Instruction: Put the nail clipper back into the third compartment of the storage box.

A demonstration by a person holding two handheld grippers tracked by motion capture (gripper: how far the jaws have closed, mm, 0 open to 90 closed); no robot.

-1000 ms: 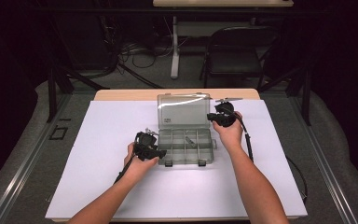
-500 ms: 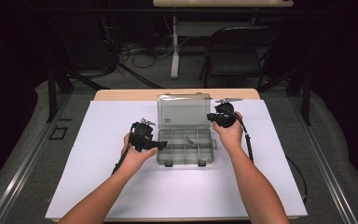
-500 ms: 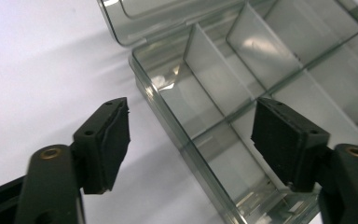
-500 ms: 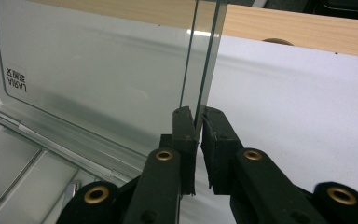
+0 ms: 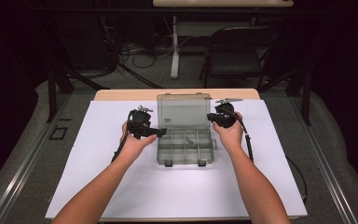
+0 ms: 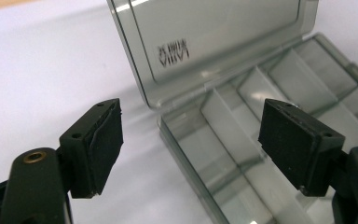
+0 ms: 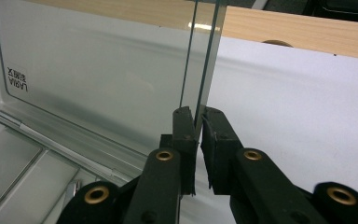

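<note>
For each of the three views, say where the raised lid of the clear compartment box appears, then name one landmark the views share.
High view: the lid stands upright at centre, behind the tray, with the right gripper shut on its right edge.
Left gripper view: the lid is in the top middle, beyond open jaws.
Right gripper view: the lid spans the left half, its edge pinched between the jaws.
Shared landmark: the lid's printed lettering.

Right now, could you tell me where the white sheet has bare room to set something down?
The white sheet is bare in front of the compartment box between the forearms, and along its left and right edges. It is crowded at mid-table, where the left gripper and right gripper flank the box.
</note>
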